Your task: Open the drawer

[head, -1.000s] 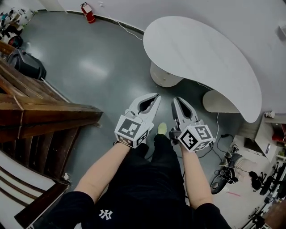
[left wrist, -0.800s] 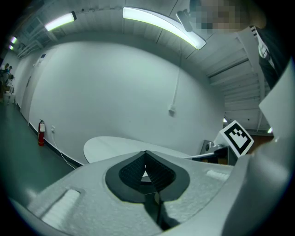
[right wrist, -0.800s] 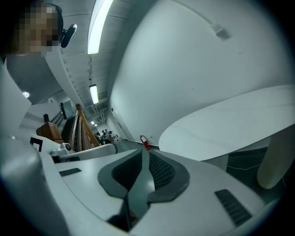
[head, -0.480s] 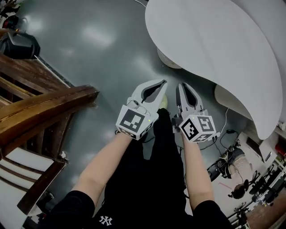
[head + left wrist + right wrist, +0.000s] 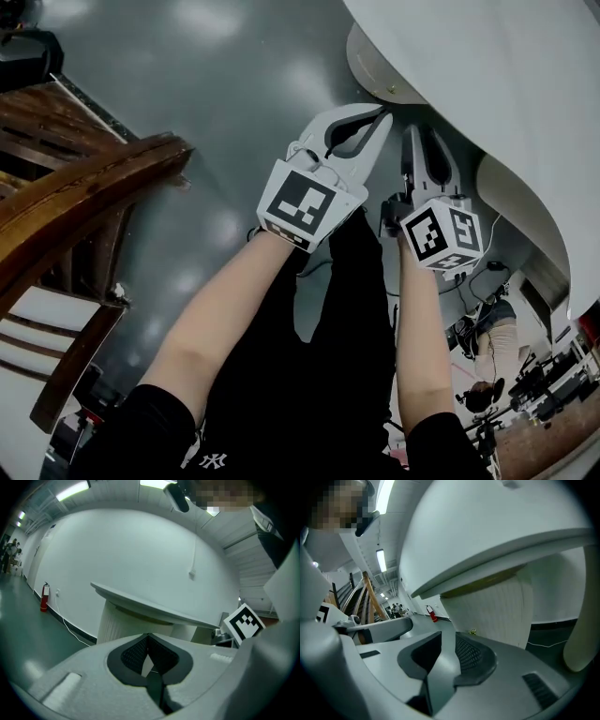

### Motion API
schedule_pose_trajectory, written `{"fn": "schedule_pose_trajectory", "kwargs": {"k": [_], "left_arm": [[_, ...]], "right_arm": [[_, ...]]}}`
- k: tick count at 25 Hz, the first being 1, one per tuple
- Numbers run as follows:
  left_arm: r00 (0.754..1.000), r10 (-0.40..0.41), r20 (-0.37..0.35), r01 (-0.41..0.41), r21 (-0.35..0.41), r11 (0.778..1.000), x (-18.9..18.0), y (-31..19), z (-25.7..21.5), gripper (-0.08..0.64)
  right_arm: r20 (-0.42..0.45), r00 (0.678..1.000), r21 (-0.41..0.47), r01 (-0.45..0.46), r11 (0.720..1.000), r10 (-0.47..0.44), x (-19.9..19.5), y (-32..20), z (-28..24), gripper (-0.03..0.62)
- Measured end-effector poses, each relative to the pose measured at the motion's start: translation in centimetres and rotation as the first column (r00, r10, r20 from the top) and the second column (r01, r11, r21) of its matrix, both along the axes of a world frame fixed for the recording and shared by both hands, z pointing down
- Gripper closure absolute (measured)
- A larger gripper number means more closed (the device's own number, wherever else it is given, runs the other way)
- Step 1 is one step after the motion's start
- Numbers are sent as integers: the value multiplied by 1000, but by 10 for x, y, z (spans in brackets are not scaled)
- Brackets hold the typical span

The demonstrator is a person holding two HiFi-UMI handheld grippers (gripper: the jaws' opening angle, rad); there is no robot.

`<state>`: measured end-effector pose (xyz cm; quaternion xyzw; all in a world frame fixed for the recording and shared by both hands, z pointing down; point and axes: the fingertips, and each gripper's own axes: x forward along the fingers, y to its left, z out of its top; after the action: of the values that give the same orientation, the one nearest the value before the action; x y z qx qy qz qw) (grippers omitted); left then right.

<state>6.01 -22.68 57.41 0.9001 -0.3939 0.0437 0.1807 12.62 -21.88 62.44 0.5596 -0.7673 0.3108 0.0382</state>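
Both grippers lower than second ago, closer to white table [image 5: 487,84], which fills more of head view. One table, two bases: ribbed pedestal [image 5: 373,73] ahead, second pedestal [image 5: 511,192] right. One wooden stair rail [image 5: 75,197] left. Left gripper [image 5: 382,118] clenched, tips meeting, empty. Right gripper [image 5: 424,131] released, jaws just opening, nothing between. One fire extinguisher [image 5: 44,597]. Drawer: cannot tell where.

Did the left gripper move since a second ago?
Yes. The left gripper has gone forward, toward the white table. Its tips are now close to the table's base; before, they were well short of it.
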Motion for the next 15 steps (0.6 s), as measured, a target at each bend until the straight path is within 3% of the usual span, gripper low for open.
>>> {"fn": "schedule_pose_trajectory", "kwargs": {"k": [15], "left_arm": [[999,12,-44,-11,22,1000,-6,-32,69,551]], "right_arm": [[-55,985,38,-163,986,164,18,-53,73,459]]}}
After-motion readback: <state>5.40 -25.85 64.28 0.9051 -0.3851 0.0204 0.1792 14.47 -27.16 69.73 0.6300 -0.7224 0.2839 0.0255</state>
